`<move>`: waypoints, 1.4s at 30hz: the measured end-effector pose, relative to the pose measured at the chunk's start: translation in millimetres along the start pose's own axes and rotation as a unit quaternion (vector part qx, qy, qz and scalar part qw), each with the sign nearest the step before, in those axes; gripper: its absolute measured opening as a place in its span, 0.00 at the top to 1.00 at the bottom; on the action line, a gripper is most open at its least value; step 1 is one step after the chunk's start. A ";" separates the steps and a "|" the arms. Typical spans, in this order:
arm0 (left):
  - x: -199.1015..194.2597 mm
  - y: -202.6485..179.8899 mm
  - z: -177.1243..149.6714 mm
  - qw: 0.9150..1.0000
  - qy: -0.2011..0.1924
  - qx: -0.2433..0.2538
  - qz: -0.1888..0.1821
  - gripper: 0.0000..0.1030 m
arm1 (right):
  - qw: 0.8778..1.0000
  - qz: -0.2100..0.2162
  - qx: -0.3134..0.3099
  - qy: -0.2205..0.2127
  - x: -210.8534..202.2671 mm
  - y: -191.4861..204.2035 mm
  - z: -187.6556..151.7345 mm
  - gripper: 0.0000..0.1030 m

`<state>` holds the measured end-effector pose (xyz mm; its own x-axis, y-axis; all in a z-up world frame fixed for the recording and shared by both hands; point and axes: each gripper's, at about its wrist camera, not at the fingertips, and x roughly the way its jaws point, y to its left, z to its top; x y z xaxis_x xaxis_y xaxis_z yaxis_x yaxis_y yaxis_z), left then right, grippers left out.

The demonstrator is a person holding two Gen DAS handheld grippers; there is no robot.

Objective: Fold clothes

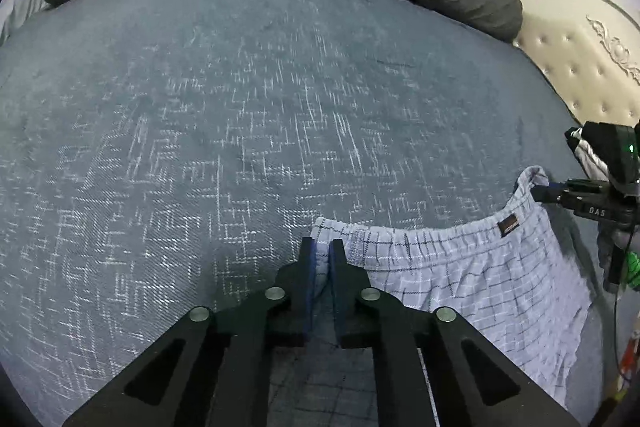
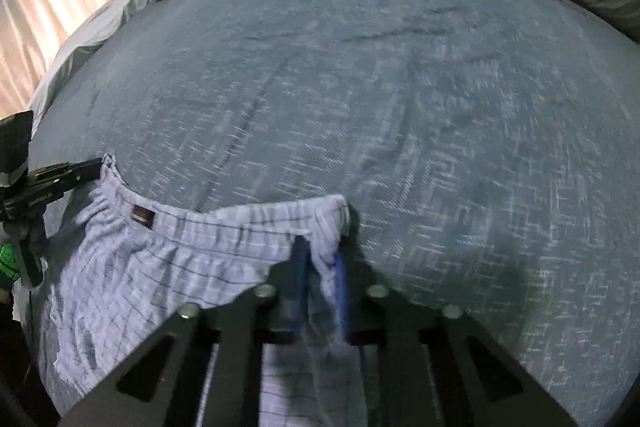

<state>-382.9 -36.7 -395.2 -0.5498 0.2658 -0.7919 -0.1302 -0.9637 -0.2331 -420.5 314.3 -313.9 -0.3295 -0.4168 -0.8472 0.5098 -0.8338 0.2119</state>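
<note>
plainly the checked shorts [image 1: 460, 267] hang limp and light above the bed [image 1: 240, 107], soft enough to sag between grips; left tongs [image 1: 323, 247] and right tongs [image 2: 320, 259] each pinch a waistband corner, the sensible place to hold.
</note>
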 end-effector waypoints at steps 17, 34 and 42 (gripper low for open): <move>0.4 -3.9 67.4 0.999 -0.003 0.021 0.048 0.95 | 0.993 -0.018 0.081 -0.087 -28.5 -11.9 18.8 0.96; 34.2 19.1 79.5 0.999 0.021 -0.006 0.042 0.90 | 0.989 -0.024 0.131 -0.059 19.7 -30.3 57.7 0.83; -46.4 62.0 50.7 0.997 -0.017 -0.066 0.036 0.74 | 0.975 0.023 0.189 -0.119 -50.3 -40.6 1.7 0.58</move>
<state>-407.3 -110.0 -344.3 -0.5820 0.1924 -0.7901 0.0195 -0.9680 -0.2501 -425.9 368.5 -279.0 -0.5113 -0.4909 -0.7054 0.2140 -0.8677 0.4487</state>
